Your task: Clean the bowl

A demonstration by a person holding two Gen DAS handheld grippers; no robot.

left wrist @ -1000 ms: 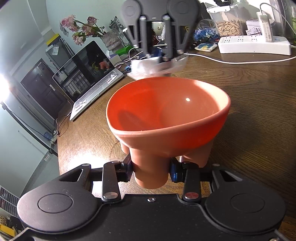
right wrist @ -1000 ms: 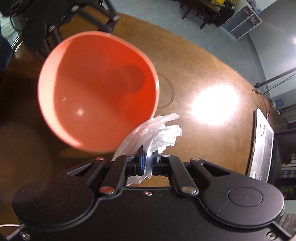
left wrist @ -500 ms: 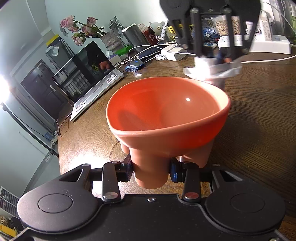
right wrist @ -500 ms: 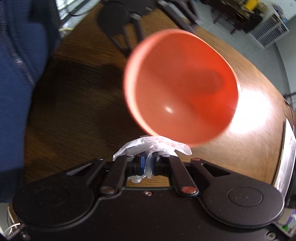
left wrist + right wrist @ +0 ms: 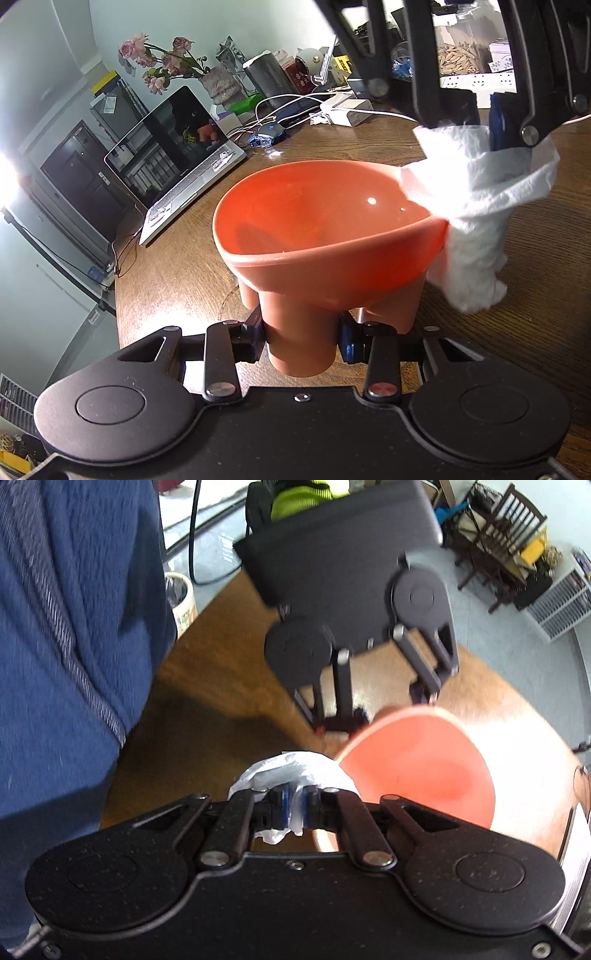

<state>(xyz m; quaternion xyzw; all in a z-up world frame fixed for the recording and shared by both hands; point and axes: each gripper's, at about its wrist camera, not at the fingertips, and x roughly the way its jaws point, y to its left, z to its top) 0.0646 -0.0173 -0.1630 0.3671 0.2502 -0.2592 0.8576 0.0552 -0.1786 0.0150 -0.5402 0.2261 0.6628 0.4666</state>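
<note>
Tissue (image 5: 476, 206) reached rim; sleeve (image 5: 66, 627) visible.

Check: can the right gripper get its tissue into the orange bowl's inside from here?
Probably yes. The bowl opens upward with nothing inside, and the right gripper holds the tissue draped over its rim.

My left gripper (image 5: 301, 338) is matte black, with two round caps on its body, flat linkage bars pinned by silver rivets, a small screw at centre and blue pads on the fingers. My right gripper (image 5: 291, 806) has the same build, its black shell finely speckled. I wear a blue fleece jacket (image 5: 70, 627) with a zipper.
</note>
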